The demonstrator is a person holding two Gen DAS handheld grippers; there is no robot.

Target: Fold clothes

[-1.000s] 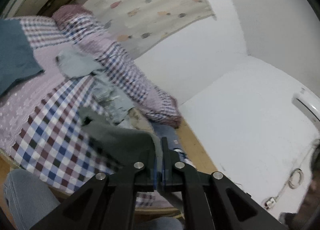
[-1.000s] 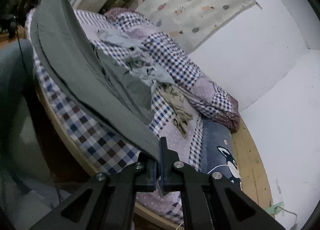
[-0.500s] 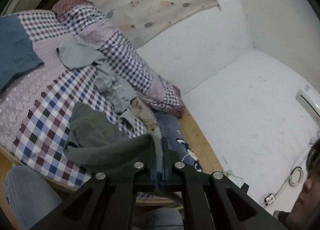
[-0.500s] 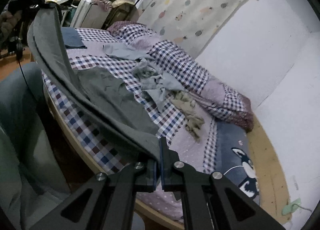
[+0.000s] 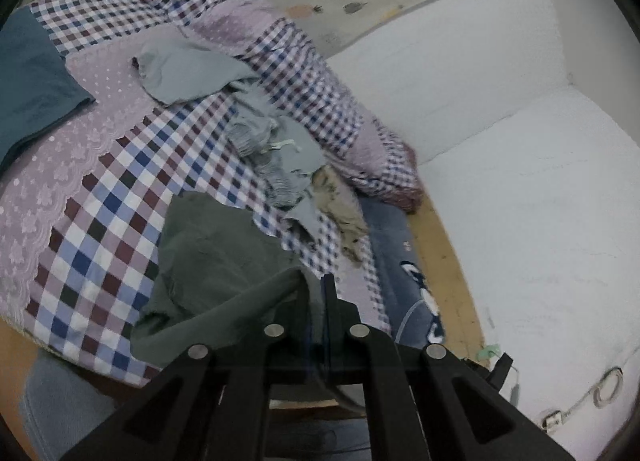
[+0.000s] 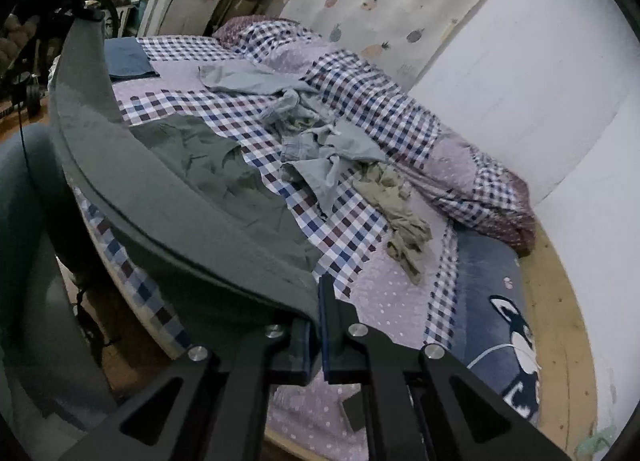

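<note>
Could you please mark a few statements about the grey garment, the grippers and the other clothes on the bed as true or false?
1. Both grippers are clamped on the grey garment. True: the left gripper and the right gripper each pinch its edge.
2. The grey garment hangs entirely clear of the bed. False: its far part lies on the checked cover.
3. A dark blue folded item lies at the far corner of the bed. True.
4. The beige garment is neatly folded. False: it lies crumpled.
5. The pale blue clothes are stacked on the floor. False: they lie in a loose heap on the bed.
</note>
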